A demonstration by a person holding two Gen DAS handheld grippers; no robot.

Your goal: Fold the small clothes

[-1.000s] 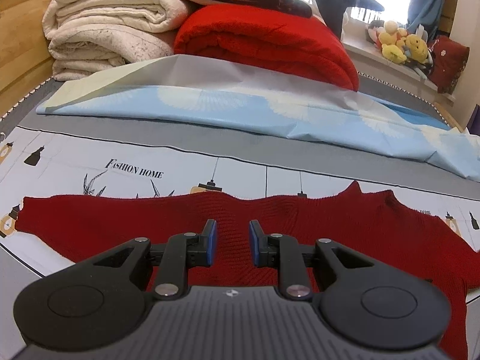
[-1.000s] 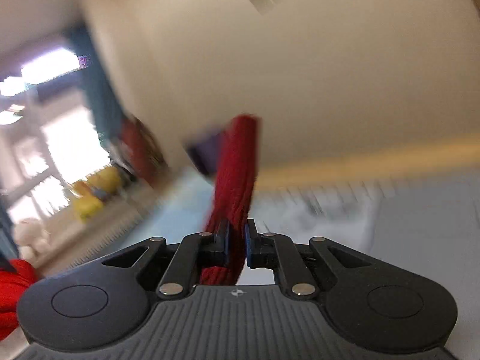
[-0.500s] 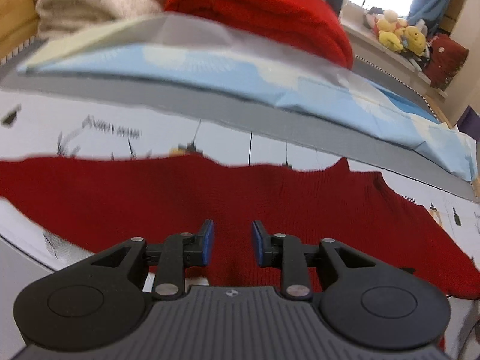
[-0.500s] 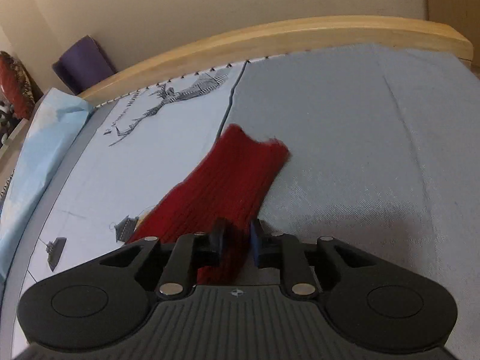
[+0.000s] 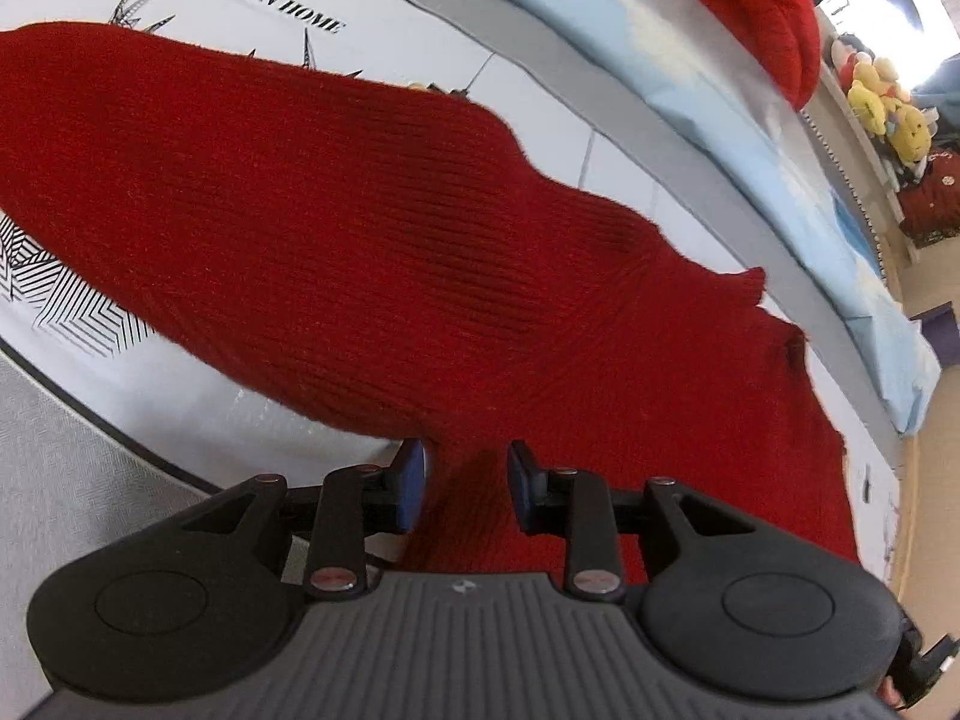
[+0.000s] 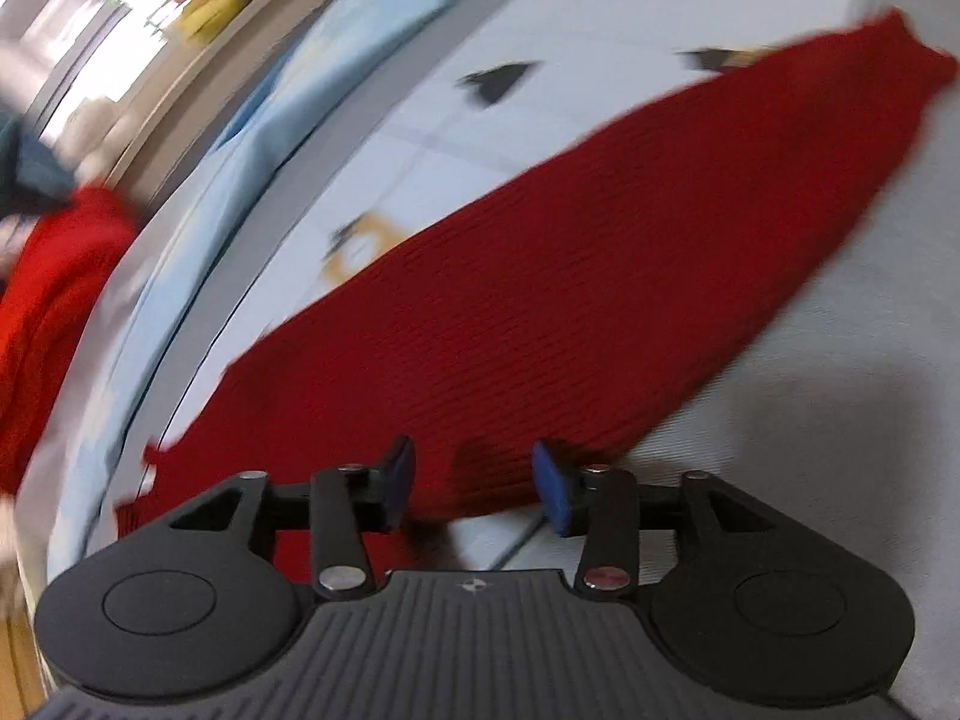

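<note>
Right gripper (image 6: 474,483) has let go of the sleeve: fingers now parted, empty, above the red sweater (image 5: 372,228) lying flat on the bed (image 5: 90,480). Left gripper (image 5: 467,486) has dropped close, parted, seemingly unloaded. Folding can start.

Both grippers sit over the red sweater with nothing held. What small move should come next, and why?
Probably lower the left gripper a little and close it on the red sweater near the underarm. Its jaws stand open right over the knit, which lies spread flat on the bed sheet. The right gripper is open too, above a sleeve, so no fold has been picked up.
</note>
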